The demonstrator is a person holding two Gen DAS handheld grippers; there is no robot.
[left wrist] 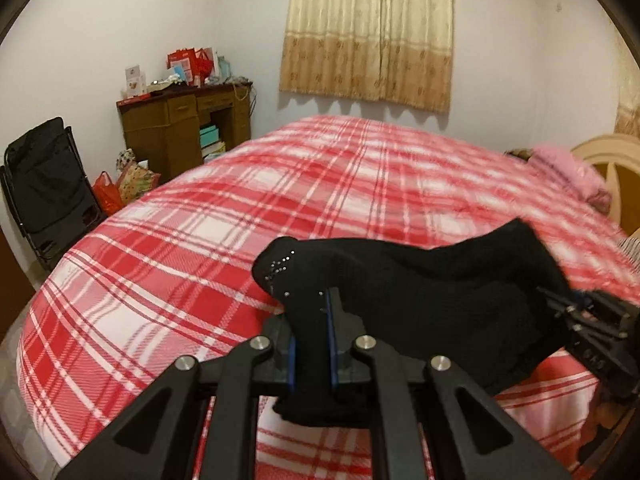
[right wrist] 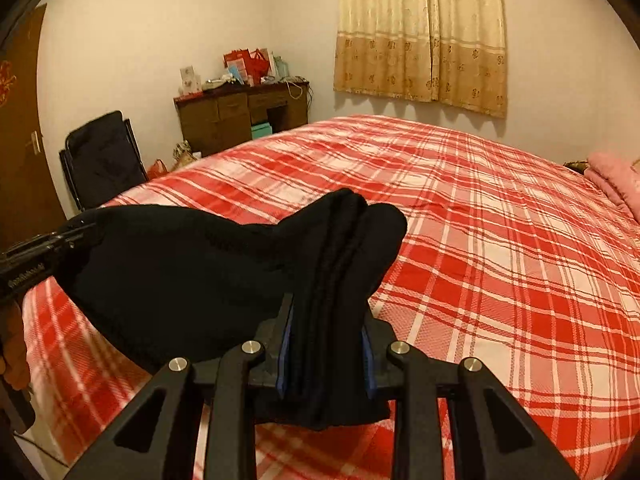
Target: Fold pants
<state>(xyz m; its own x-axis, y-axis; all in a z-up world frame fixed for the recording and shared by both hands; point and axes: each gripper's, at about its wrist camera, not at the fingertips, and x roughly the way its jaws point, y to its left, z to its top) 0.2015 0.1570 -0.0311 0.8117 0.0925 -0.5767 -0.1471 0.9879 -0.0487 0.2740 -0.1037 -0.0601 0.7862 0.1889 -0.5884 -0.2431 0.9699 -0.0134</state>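
The black pants (left wrist: 420, 292) hang bunched between my two grippers, lifted above the red plaid bed (left wrist: 280, 200). My left gripper (left wrist: 311, 320) is shut on one end of the pants, where small shiny studs show. My right gripper (right wrist: 326, 320) is shut on the other end, a thick folded bundle of the pants (right wrist: 180, 272). The right gripper also shows at the right edge of the left wrist view (left wrist: 576, 308). The left gripper shows at the left edge of the right wrist view (right wrist: 68, 236). Part of the pants sags between them.
The red plaid bed (right wrist: 500, 240) fills both views. A pink pillow (right wrist: 616, 180) and a wooden headboard (left wrist: 612, 168) are at the right. A brown desk (left wrist: 180, 128) with clutter, a black folding chair (left wrist: 48, 188) and bags stand by the far wall. A curtain (left wrist: 368, 28) hangs behind.
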